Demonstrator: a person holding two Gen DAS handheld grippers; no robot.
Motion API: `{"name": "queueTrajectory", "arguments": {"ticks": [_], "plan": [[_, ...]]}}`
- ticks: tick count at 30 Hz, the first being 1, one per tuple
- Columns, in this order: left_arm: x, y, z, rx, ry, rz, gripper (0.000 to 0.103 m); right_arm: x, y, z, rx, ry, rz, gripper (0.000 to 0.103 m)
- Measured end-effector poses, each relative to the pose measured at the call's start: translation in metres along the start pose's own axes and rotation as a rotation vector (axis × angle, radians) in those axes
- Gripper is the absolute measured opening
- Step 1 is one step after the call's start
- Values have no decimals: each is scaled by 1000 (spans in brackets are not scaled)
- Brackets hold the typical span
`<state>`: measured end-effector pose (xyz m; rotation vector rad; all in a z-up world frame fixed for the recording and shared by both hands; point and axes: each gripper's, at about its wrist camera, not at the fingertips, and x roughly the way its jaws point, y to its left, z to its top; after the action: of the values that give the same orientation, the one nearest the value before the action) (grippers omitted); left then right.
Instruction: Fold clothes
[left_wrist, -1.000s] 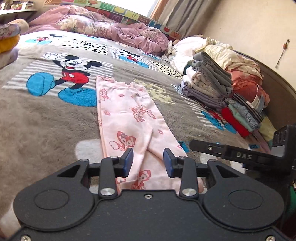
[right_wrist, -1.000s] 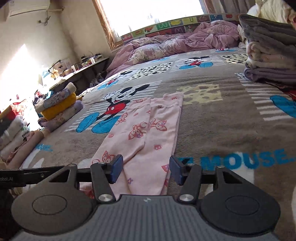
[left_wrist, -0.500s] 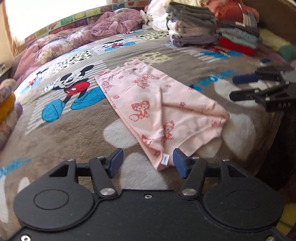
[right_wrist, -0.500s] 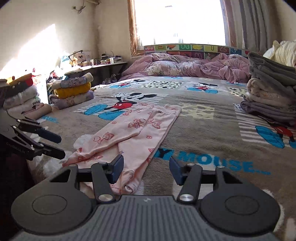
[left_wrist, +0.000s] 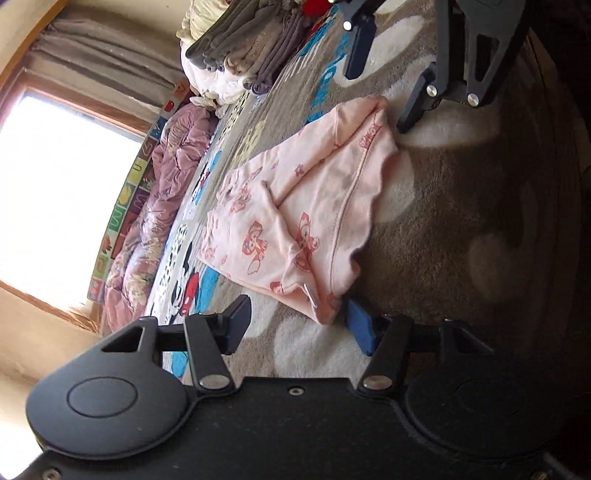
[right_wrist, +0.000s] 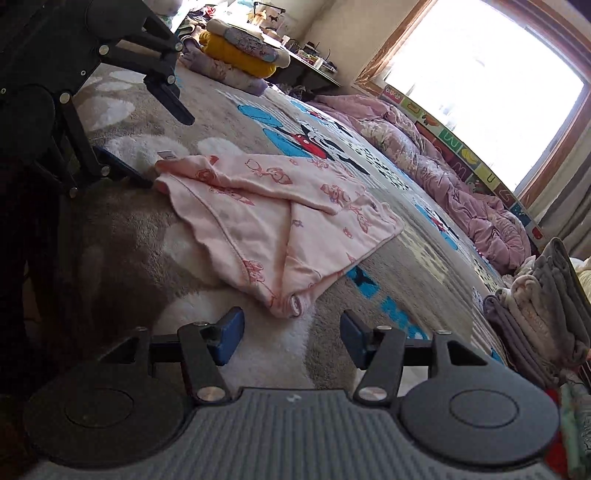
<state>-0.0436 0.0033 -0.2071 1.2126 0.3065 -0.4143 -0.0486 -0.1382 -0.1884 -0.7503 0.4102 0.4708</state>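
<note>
Pink trousers (left_wrist: 291, 206) lie flat on the bed blanket (left_wrist: 461, 221), legs doubled over, partway folded. Left gripper (left_wrist: 295, 325) and right gripper (right_wrist: 291, 332) both gape empty, one at each near corner. Likely next: pinch corners, fold toward 12 o'clock.

Left wrist view rolled sideways, close over the pink garment (left_wrist: 295, 210), right wrist view low, facing the window, both shared the garment.
</note>
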Motion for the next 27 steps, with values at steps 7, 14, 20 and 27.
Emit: {"name": "queueTrajectory", "arguments": {"ticks": [7, 14, 20, 27], "plan": [[-3, 2, -5, -13, -2, 51, 39, 0, -5, -4, 1, -8, -9, 46], [5, 8, 3, -153, 10, 60, 20, 1, -8, 1, 29, -60, -39, 21], [6, 17, 3, -238, 6, 27, 19, 2, -13, 6, 61, -90, -41, 26], [-16, 29, 8, -327, -28, 0, 5, -16, -16, 15, 77, -117, 16, 13]]}}
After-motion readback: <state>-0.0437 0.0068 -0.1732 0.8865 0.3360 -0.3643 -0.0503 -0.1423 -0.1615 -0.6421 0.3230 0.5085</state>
